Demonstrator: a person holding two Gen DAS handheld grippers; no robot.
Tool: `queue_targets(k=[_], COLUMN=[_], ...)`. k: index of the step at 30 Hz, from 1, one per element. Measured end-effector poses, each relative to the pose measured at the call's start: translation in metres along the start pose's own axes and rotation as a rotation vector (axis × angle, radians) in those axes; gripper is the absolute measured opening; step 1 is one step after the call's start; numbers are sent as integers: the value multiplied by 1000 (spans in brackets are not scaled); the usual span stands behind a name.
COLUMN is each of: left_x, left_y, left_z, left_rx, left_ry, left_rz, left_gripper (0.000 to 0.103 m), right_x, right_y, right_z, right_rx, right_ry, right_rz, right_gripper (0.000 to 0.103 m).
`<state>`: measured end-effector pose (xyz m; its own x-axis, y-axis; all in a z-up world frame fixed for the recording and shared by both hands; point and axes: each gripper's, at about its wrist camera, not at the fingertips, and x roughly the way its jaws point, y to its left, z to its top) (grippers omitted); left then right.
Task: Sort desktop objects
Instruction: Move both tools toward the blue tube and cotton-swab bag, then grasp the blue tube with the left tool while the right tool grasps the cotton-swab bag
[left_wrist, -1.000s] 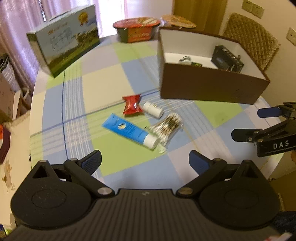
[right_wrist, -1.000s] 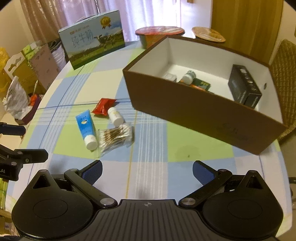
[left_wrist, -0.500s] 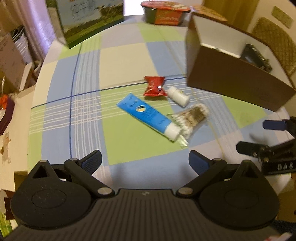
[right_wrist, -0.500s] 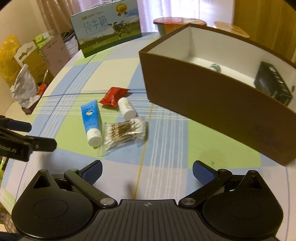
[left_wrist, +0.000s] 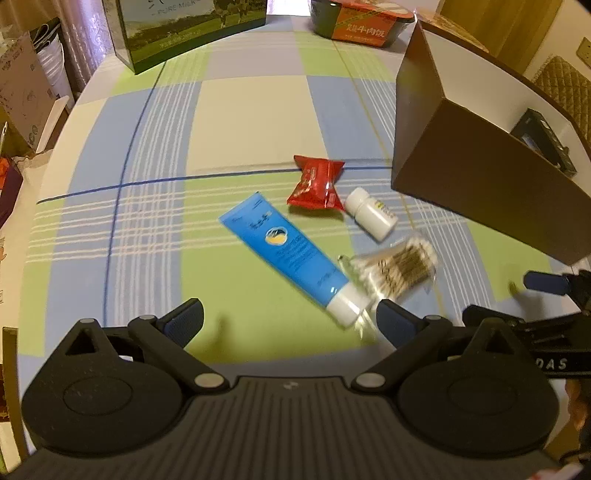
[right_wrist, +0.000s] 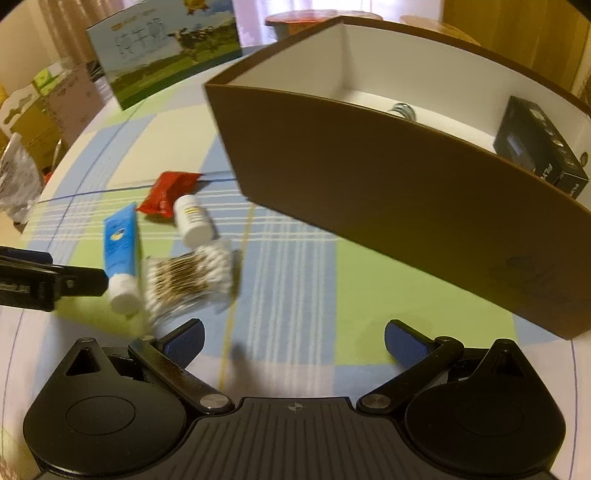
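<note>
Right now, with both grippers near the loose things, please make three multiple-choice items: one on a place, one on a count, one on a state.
1. The red snack packet lies:
A. inside the brown box
B. on the tablecloth, beside the white pill bottle
C. between a gripper's fingers

2. Loose items lying together on the tablecloth:
A. two
B. four
C. six

3. The left gripper is:
A. open, holding nothing
B. shut on the blue tube
C. shut on the cotton swabs

Answers: 1 B, it lies by the white pill bottle, outside the brown box. 2 B, packet, bottle, blue tube, cotton swab bag. 3 A, its fingers stand wide apart.
</note>
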<state>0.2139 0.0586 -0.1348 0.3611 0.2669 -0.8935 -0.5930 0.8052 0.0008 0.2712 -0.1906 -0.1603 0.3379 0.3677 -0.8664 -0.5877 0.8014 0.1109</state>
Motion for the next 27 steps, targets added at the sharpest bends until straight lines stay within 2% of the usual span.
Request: queue_targets(k=[4, 6, 11, 18, 21, 24, 26, 27], left_x=[22, 29, 30, 28, 26, 24, 23, 23], left_y=[-6, -5, 17, 52, 56, 57, 58, 58], left_z=[9, 11, 12, 11, 11, 11, 12, 12], left_rx=[11, 4, -34, -91, -79, -49, -34, -25], left_ry=[19, 34, 35, 29, 18, 7, 4, 2], left_rz=[27, 40, 35, 26, 32, 59, 68, 72], left_gripper=[97, 93, 86, 61, 54, 52, 53, 53], right_x=[3, 4, 7, 23, 31, 39, 44, 47], right_y=[-6, -6, 6, 51, 68, 79, 85, 87], right_z=[4, 5, 9, 16, 20, 20, 19, 17], right_rx=[17, 20, 6, -144, -205, -252, -297, -317], right_ry=[4, 6, -12, -27, -33, -39, -39, -31], right_rz=[1, 7, 54, 128, 133, 128, 109, 107], right_gripper=[101, 101, 101, 101, 101, 100, 86, 73])
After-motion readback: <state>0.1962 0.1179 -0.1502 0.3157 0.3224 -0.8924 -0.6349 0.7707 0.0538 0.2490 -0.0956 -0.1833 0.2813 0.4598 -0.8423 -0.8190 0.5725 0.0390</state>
